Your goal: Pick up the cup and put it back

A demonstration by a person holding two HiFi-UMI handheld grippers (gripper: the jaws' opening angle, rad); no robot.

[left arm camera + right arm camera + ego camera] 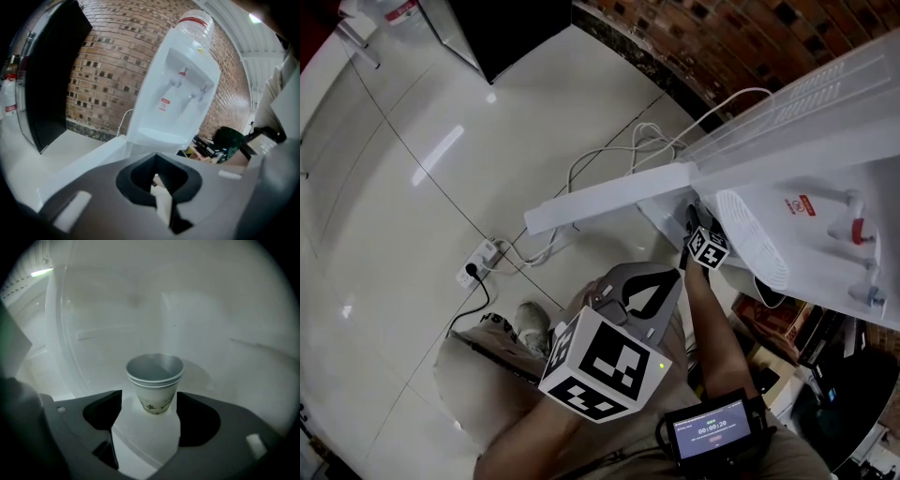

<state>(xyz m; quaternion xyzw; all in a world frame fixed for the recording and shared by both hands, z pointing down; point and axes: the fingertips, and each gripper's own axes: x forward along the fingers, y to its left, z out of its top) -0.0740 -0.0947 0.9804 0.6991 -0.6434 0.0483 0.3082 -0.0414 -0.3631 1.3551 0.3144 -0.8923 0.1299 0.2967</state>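
A white paper cup [154, 380], which looks like two nested ones, stands upright on the white floor of a dim compartment. My right gripper [150, 401] is open; its jaws flank the cup's lower half and a gap shows on each side. In the head view the right gripper [693, 218] reaches into the cabinet under the water dispenser [825, 169], and the cup is hidden there. My left gripper [673, 278] hangs back over the person's lap, shut with nothing in it. In its own view the left gripper [157, 158] faces the dispenser [183, 84].
The cabinet's white door [609, 197] swings open to the left over the tiled floor. Cables and a power strip [483, 255] lie on the floor beside it. A brick wall [117, 56] stands behind, with a black cabinet [51, 79] at the left. Clutter [787, 319] sits right of the dispenser.
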